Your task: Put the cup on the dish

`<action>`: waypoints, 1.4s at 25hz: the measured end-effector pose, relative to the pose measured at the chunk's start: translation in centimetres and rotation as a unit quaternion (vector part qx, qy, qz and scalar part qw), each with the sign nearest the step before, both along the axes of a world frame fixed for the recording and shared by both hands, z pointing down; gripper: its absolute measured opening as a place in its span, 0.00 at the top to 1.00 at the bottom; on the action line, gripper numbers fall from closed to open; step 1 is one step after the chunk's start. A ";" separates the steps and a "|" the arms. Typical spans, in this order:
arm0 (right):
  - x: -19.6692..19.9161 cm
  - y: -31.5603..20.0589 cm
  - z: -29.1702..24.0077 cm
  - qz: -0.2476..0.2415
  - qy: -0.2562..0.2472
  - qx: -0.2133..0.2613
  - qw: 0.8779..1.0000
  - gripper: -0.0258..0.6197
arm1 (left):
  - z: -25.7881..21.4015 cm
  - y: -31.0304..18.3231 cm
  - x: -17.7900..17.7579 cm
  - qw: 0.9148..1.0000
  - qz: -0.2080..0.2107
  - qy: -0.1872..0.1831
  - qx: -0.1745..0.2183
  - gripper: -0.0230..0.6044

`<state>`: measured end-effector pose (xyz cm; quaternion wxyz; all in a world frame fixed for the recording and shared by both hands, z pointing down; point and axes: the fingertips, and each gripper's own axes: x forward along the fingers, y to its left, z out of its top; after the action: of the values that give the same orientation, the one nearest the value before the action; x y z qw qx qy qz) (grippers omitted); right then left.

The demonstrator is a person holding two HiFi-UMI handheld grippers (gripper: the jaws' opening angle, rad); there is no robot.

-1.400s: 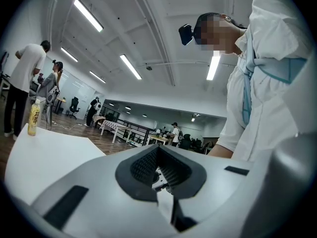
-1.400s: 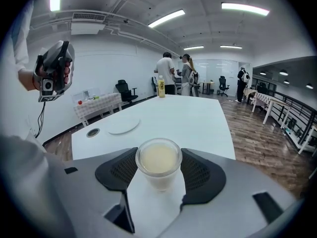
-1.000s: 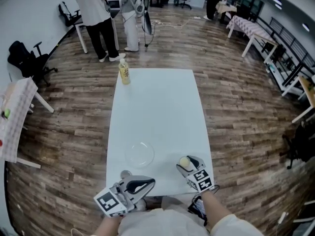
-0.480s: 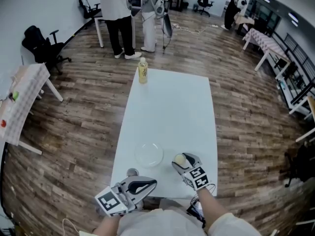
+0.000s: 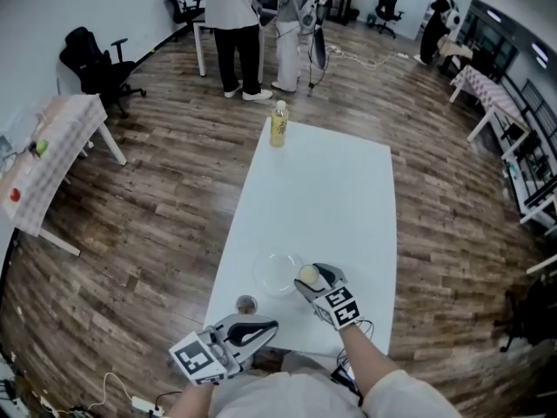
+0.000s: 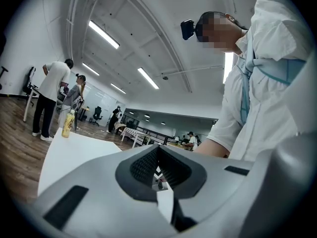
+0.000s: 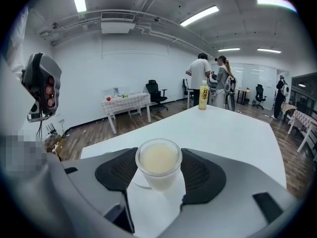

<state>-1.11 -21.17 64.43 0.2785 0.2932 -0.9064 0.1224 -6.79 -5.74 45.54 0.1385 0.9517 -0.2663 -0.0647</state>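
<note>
Two grippers show in the head view. Your right gripper [image 5: 312,279] holds the cup [image 5: 307,274] just at the right rim of the clear dish [image 5: 280,273], near the close end of the white table [image 5: 348,198]. The cup is not yet on the dish. Your left gripper [image 5: 265,327] hangs off the near edge, close to a small dark round thing [image 5: 247,304]; a careless swing of that hand could knock it to the floor.

In the left gripper view the fingers [image 6: 171,165] are pressed together with nothing between them, so that hand can't steady the dish if it slides.

In the right gripper view the fingers [image 7: 200,175] clamp the cup on both sides. It is filled nearly to the brim with a pale liquid, so any tilt or jerk of your wrist would likely slop it over. The dish rim [image 7: 134,180] shows low and to the left behind the cup. Because the dish is clear and light, you could misjudge its edge. Coming in too low would shove it across the table. Letting go with the base half on the rim would probably tip the cup.
</note>
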 end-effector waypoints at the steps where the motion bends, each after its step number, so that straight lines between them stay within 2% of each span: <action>1: -0.5 -0.1 0.1 -0.003 0.001 -0.002 1.000 0.51 | 0.1 0.1 -0.2 1.000 -0.003 0.000 0.000 0.96; 16: -6.3 -1.1 2.1 -0.050 0.017 -0.015 0.998 0.51 | 1.0 0.6 -3.3 0.999 -0.050 0.005 -0.021 0.96; 27: -7.8 -1.5 3.8 -0.059 0.029 -0.018 0.998 0.51 | 1.4 1.0 -4.0 0.997 -0.070 0.003 -0.026 0.96; 35: -8.1 -1.7 3.8 -0.055 0.022 -0.010 0.998 0.51 | 2.1 1.4 -4.5 0.997 -0.068 -0.006 -0.038 0.96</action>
<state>-9.20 -22.83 68.26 0.3076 0.2429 -0.9135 0.1095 -11.26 -4.32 47.66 0.1686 0.9256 -0.3339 -0.0585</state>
